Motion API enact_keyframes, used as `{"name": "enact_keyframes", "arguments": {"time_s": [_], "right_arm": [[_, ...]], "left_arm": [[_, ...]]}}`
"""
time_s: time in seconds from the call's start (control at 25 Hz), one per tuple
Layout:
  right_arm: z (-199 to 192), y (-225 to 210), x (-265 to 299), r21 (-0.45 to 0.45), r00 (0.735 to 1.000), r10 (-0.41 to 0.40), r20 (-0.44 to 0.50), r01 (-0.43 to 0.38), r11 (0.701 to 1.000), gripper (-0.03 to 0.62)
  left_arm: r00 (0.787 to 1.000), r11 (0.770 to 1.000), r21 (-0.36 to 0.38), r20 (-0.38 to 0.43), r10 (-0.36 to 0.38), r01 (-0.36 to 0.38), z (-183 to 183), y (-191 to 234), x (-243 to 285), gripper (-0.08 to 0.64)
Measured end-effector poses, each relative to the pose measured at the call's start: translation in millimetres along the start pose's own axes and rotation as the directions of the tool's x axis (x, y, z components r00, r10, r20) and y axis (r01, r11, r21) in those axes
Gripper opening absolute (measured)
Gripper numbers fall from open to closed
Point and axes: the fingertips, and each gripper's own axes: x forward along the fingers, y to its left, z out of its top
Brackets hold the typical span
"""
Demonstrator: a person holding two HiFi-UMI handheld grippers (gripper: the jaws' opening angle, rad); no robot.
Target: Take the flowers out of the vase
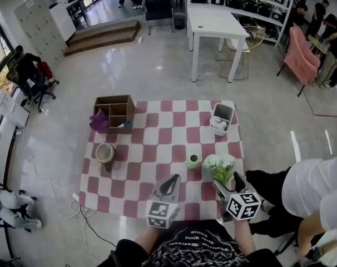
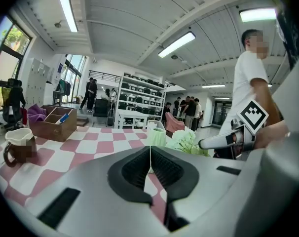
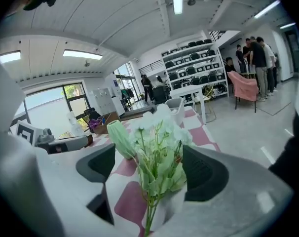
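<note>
A small pale green vase [image 1: 193,161] stands on the red-and-white checked cloth [image 1: 157,149], with no flowers in it. The bunch of white flowers [image 1: 219,166] with green stems is just right of it, outside the vase. My right gripper [image 1: 228,183] is open wide. In the right gripper view the flowers [image 3: 157,157] sit between its spread jaws, whose pads stand clear of them, with the vase [image 3: 121,138] behind on the left. My left gripper [image 1: 173,180] hovers over the cloth near the vase, shut with nothing between its pads [image 2: 139,168].
A wooden divided box [image 1: 114,111] with a purple cloth sits at the cloth's far left. A mug [image 1: 105,153] stands left of centre and a white bin [image 1: 221,117] at the far right. A person in white [image 1: 316,188] sits close on my right.
</note>
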Motion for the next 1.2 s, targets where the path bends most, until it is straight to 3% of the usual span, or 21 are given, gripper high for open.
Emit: {"name": "enact_keyframes", "arguments": {"time_s": [0.24,0.6,0.72,0.88,1.04,1.2], "right_arm": [[36.8,11.7,-18.6,-0.064,0.995,0.037,0.095,-0.031,0.997,0.416],[80.4,20.5,-46.3,-0.128,0.972,0.038,0.230,-0.008,0.992,0.416],[96.3,27.9,-60.3,-0.151,0.952,0.049,0.301,-0.003,0.988,0.414],[111.0,43.5,-66.9,-0.253,0.942,0.083,0.324,0.002,0.967,0.409],[117.6,52.4,-70.3,-0.280,0.934,0.089,0.346,0.012,0.960,0.346],[122.8,52.7,-75.3,-0.280,0.920,0.074,0.385,0.040,0.959,0.232]], "left_arm": [[1.000,1.000,-0.013,0.018,-0.010,0.010,7.7,-0.5,-6.0,0.014],[0.997,1.000,-0.010,0.070,-0.015,0.016,31.2,2.9,-18.4,0.014],[0.995,1.000,0.004,0.099,-0.010,0.010,43.6,6.2,-21.0,0.014],[0.989,1.000,0.016,0.145,0.000,-0.003,61.8,7.1,-28.1,0.014],[0.977,0.999,0.051,0.214,-0.004,-0.008,86.4,-1.0,-38.9,0.014],[0.965,0.995,0.098,0.260,-0.007,-0.020,105.2,-7.7,-48.0,0.014]]}}
